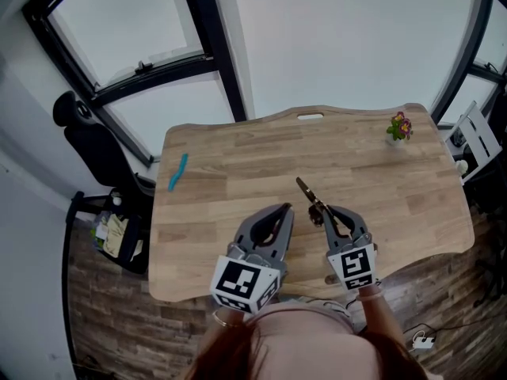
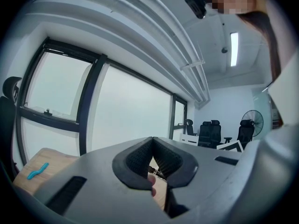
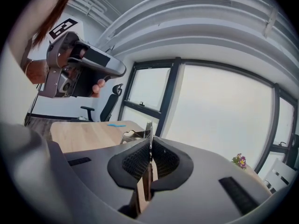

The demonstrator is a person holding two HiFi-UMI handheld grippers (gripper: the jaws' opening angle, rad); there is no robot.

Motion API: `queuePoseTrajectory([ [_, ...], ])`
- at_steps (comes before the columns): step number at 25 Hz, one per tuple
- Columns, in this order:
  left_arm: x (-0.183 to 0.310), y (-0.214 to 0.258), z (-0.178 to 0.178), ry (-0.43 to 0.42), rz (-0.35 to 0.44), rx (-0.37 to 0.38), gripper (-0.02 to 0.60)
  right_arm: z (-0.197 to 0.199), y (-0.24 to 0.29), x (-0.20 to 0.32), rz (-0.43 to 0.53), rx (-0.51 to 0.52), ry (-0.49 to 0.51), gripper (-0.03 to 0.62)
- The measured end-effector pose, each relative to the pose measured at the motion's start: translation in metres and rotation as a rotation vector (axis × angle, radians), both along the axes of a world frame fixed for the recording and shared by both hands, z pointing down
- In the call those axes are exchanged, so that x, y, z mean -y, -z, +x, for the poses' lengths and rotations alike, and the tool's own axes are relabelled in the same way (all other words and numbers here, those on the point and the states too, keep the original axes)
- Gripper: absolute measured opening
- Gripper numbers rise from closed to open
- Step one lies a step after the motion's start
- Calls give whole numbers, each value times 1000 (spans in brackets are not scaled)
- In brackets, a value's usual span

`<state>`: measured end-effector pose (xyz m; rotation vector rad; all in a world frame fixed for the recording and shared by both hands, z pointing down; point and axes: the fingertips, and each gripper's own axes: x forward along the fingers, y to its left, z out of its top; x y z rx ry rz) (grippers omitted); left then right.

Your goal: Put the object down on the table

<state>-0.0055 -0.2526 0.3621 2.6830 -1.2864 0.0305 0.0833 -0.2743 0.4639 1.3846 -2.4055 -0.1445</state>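
Observation:
My right gripper point(image 1: 328, 210) hangs over the front middle of the wooden table point(image 1: 238, 157), shut on a thin brown and metal tool point(image 1: 311, 199). The tool sticks out past the fingertips toward the far left. In the right gripper view its flat metal edge point(image 3: 149, 133) stands up between the shut pads of that gripper point(image 3: 150, 144). To its left, my left gripper point(image 1: 286, 208) is raised with the pads meeting and nothing between them. In its own view the left gripper point(image 2: 153, 140) points up at the windows.
A blue wavy strip point(image 1: 177, 172) lies near the table's left edge. A small pot of flowers point(image 1: 399, 127) stands at the far right corner. A black office chair point(image 1: 87, 133) stands left of the table, with windows behind.

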Motion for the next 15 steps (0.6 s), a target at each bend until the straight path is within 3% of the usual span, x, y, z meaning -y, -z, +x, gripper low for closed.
queuePoseTrajectory([
  [15, 17, -13, 9, 5, -24, 12, 2, 5, -51, 25, -67, -97, 44, 2],
])
